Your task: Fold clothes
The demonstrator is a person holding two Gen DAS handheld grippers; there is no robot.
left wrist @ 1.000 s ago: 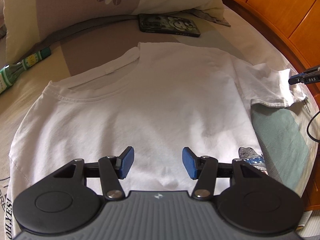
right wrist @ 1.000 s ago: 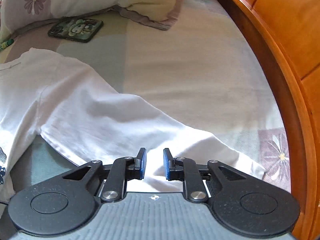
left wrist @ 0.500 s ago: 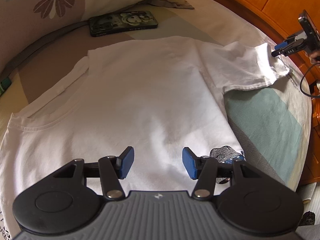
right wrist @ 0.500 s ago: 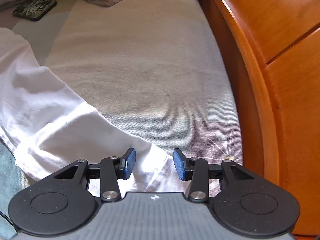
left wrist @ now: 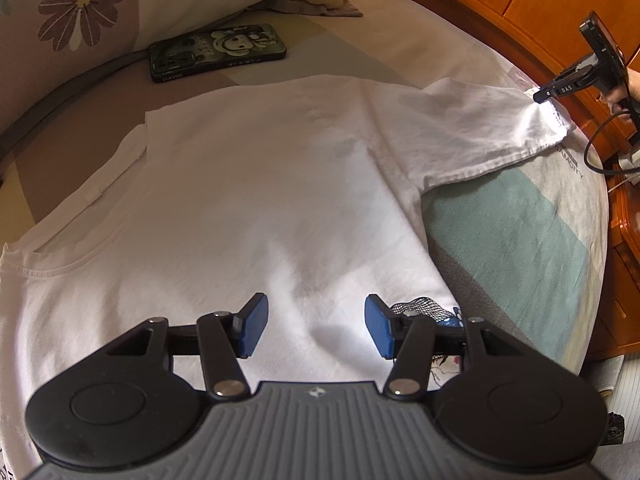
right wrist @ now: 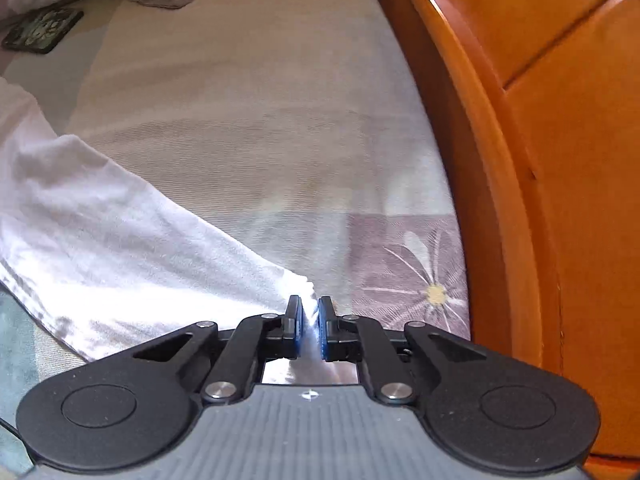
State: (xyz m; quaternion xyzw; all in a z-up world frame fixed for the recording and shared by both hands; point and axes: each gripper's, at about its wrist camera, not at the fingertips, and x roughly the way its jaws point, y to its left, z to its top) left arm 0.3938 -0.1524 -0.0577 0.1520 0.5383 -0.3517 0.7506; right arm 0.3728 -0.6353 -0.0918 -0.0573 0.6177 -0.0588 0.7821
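Note:
A white T-shirt [left wrist: 248, 200] lies spread flat on the bed, its neckline to the left. My left gripper [left wrist: 316, 326] hovers open over the shirt's body, nothing between its blue pads. The shirt's right sleeve [left wrist: 492, 128] stretches out toward the wooden bed frame. My right gripper [right wrist: 310, 328] is shut on the cuff of that sleeve [right wrist: 132, 248]; white cloth shows pinched between its pads. In the left wrist view the right gripper [left wrist: 550, 94] appears at the far right, gripping the sleeve's tip, with a hand [left wrist: 624, 92] behind it.
A phone in a green cartoon case [left wrist: 218, 52] lies beyond the shirt, near a flowered pillow [left wrist: 120, 4]. The orange wooden bed frame [right wrist: 540, 160] curves close along the right. A black cable [left wrist: 600, 148] hangs by the bed's edge. A dark patterned cloth [left wrist: 424, 308] peeks out by the left gripper's right finger.
My right gripper has closed from open onto the sleeve's cuff and drawn the sleeve out straight. The left gripper has stayed open over the shirt, drifting slightly.

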